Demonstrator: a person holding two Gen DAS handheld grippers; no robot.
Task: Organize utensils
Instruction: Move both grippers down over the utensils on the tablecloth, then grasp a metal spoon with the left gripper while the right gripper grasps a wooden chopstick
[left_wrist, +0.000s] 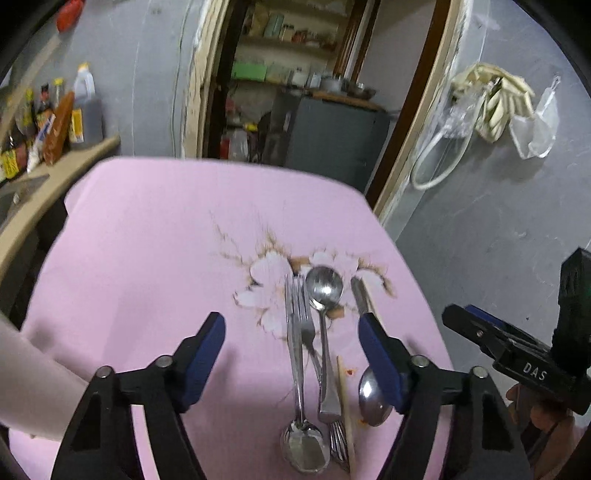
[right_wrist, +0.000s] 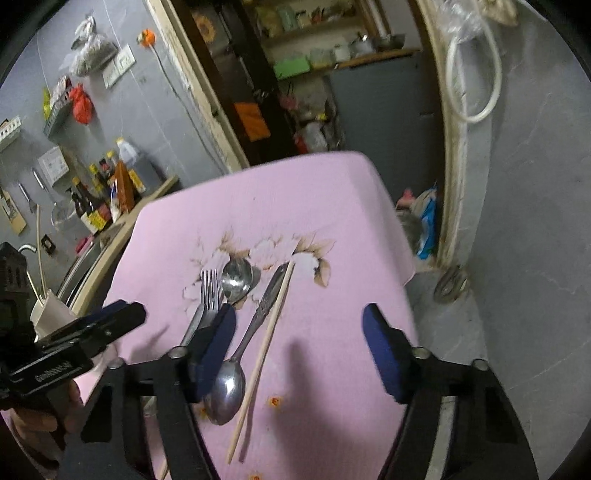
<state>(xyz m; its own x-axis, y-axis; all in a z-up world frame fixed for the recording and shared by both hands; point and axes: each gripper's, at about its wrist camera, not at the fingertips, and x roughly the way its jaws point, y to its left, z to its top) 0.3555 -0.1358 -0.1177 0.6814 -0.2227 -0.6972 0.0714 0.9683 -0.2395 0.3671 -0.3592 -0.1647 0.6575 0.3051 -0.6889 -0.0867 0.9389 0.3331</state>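
Note:
Several metal utensils lie side by side on a pink flowered cloth. In the left wrist view they are a long spoon with its bowl nearest me, a fork, a second spoon and a wooden chopstick. A third spoon is partly hidden by my finger. My left gripper hovers open above them, touching none. My right gripper is open too. Between and below its fingers lie the spoon and the chopstick, with the fork beyond its left finger.
A shelf of sauce bottles stands left of the table, with a white cup near that edge. Behind is an open doorway to a pantry. Bags hang on the grey wall at right. The cloth's right edge drops to the floor.

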